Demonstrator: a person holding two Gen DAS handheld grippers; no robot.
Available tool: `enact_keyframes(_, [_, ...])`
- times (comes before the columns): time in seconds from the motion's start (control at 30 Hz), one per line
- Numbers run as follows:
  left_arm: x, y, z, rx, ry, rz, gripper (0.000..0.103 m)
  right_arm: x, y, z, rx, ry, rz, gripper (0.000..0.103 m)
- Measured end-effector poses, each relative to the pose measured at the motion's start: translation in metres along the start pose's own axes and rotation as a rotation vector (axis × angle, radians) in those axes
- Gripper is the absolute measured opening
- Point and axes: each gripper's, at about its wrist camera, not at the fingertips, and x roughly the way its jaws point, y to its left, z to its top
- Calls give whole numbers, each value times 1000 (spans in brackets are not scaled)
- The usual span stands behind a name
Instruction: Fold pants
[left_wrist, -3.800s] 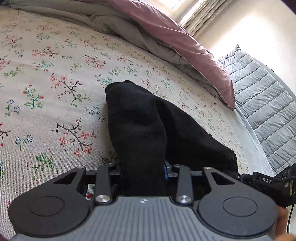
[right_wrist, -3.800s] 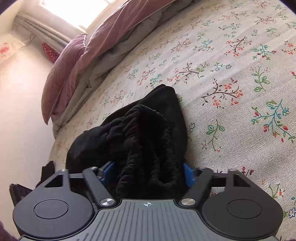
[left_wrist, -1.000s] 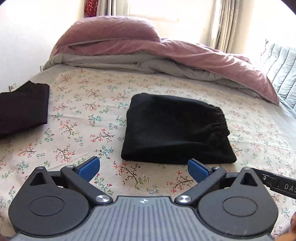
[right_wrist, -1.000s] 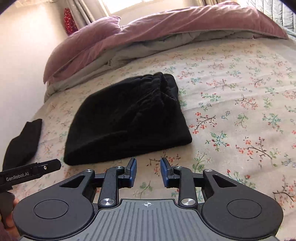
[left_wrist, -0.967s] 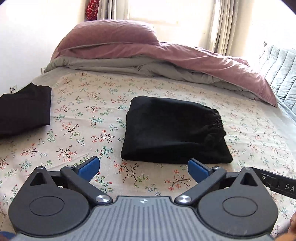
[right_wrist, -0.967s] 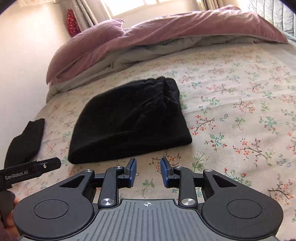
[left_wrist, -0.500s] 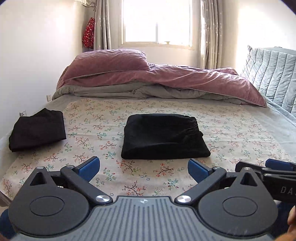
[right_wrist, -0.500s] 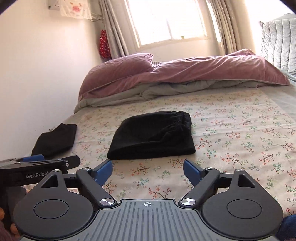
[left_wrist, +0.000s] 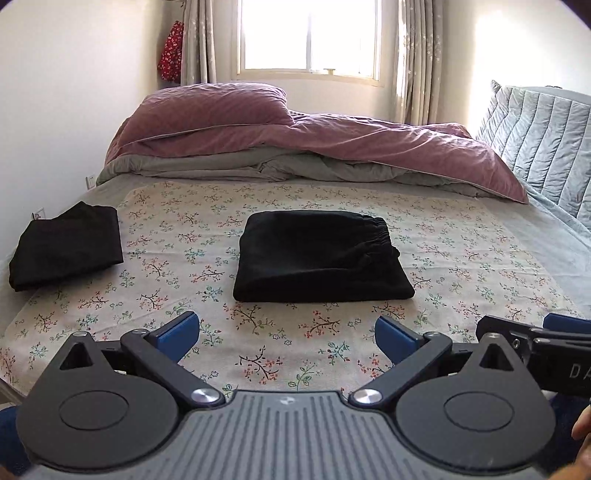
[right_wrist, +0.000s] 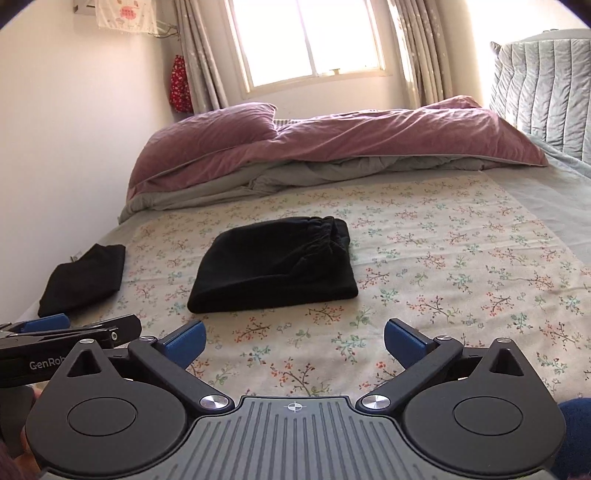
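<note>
Black pants (left_wrist: 321, 256) (right_wrist: 275, 269) lie folded into a compact rectangle in the middle of the floral bedspread (left_wrist: 461, 266) (right_wrist: 461, 258), elastic waistband toward the right. My left gripper (left_wrist: 287, 338) hovers well short of them near the foot of the bed, open, nothing between its blue pads. My right gripper (right_wrist: 293, 338) also hangs back from the pants; its jaws are still opening and nothing lies between them. Each gripper shows at the edge of the other's view.
A second folded black garment (left_wrist: 66, 245) (right_wrist: 83, 273) rests at the left edge of the bed. A pink duvet and pillow (left_wrist: 295, 129) (right_wrist: 332, 133) are piled at the head. A grey quilted headboard (left_wrist: 546, 147) stands at right, a wall at left.
Both grippers pulled back and rose away from the pants, so the room and window came into view. The right gripper's jaws spread from nearly shut to wide. The pants lie still.
</note>
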Motion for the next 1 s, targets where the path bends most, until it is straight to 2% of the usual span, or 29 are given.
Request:
enact_keyframes(0.13, [3, 0, -2, -11, 25, -16, 103, 2, 0, -1, -5, 1, -15, 103])
enact_keyframes(0.5, [5, 5, -4, -24, 40, 9, 103, 12, -1, -5, -8, 14, -31, 103])
enact_keyframes(1.0, [13, 6, -2, -10, 70, -21, 103, 21, -2, -6, -5, 25, -37, 103])
